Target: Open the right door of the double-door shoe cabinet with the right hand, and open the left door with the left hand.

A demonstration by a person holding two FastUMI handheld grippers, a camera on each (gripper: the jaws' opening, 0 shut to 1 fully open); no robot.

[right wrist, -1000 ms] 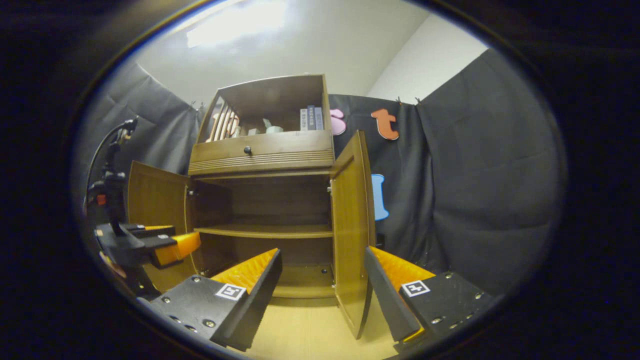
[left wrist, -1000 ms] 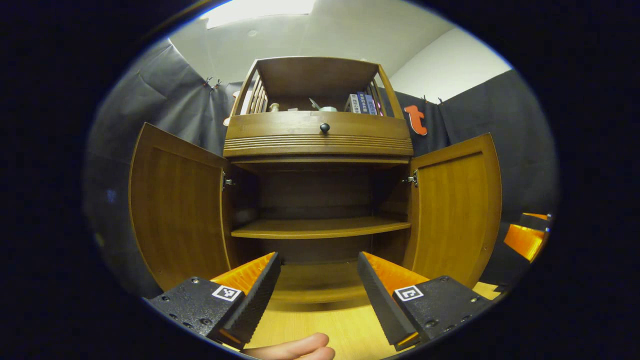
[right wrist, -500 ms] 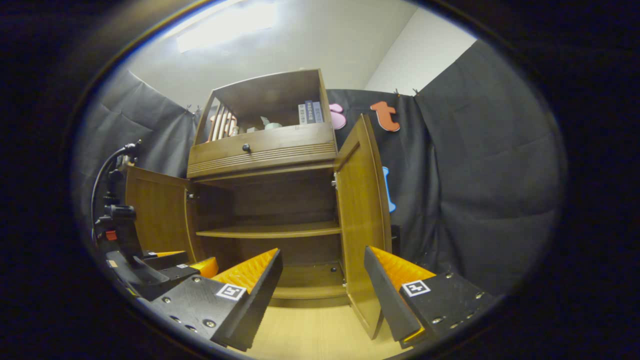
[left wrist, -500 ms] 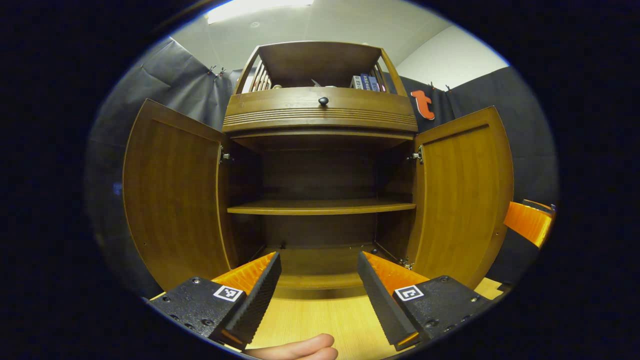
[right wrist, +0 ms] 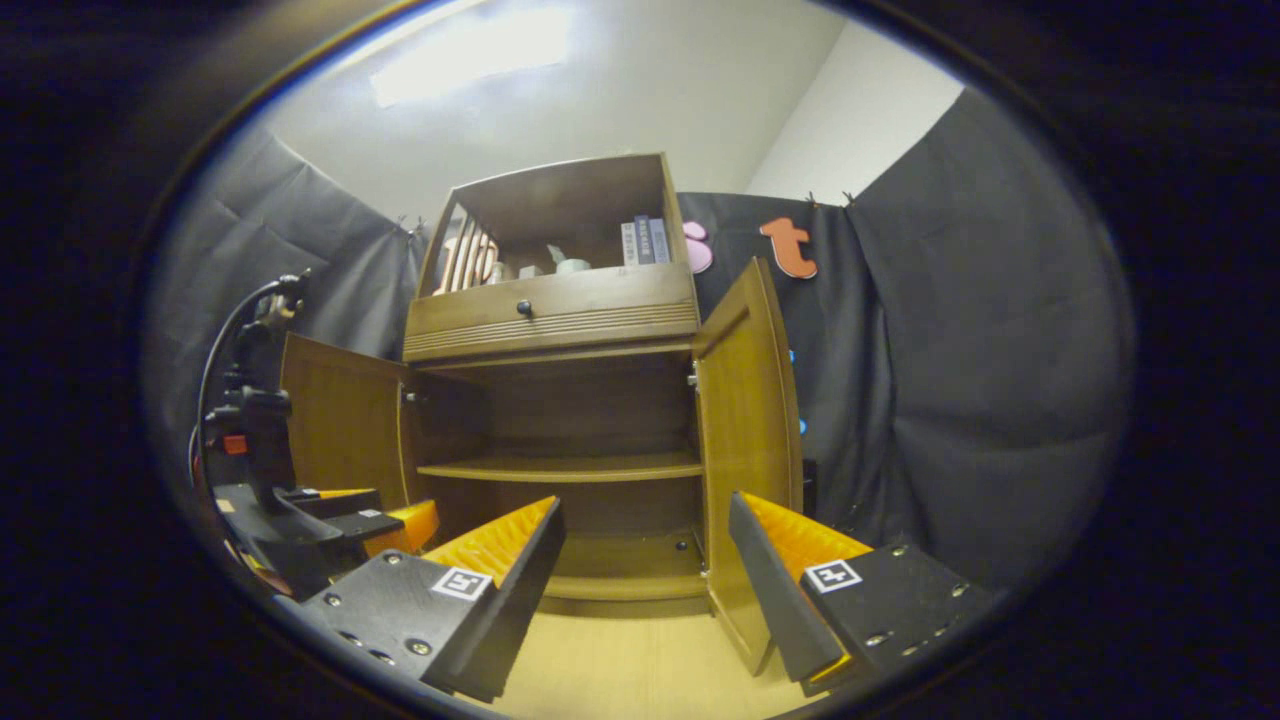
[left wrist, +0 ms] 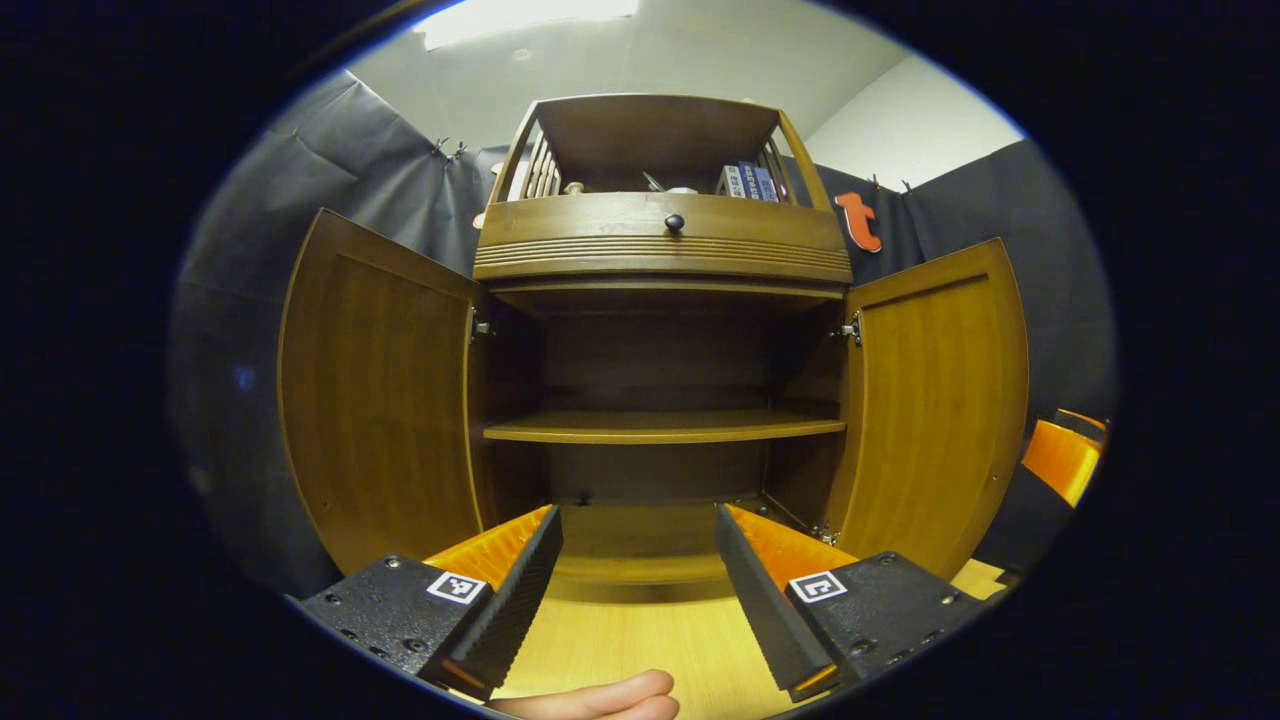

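Cabinet (left wrist: 660, 250), both doors swung out. The left door (left wrist: 385, 400) and right door (left wrist: 940, 400) stand upright on the floor (left wrist: 640, 640), each hinged on a vertical edge at the cabinet's side, long axis vertical, inner faces turned toward the open middle. In the right gripper view the right door (right wrist: 745, 450) appears nearly edge-on, pointing out toward me.

I judge the doors stiff wooden panels, light on their hinges and not fragile. Their smooth faces offer little purchase, so the free vertical edge is the place to pinch or hook; no door handle is visible from inside.

Inside, a shelf (left wrist: 660, 428) spans the bare compartment.

My left gripper (left wrist: 638, 560) is released, fingers apart, holding nothing, aimed at the opening. My right gripper (right wrist: 648, 560) is likewise released and empty, with the right door's edge between its fingers but untouched.
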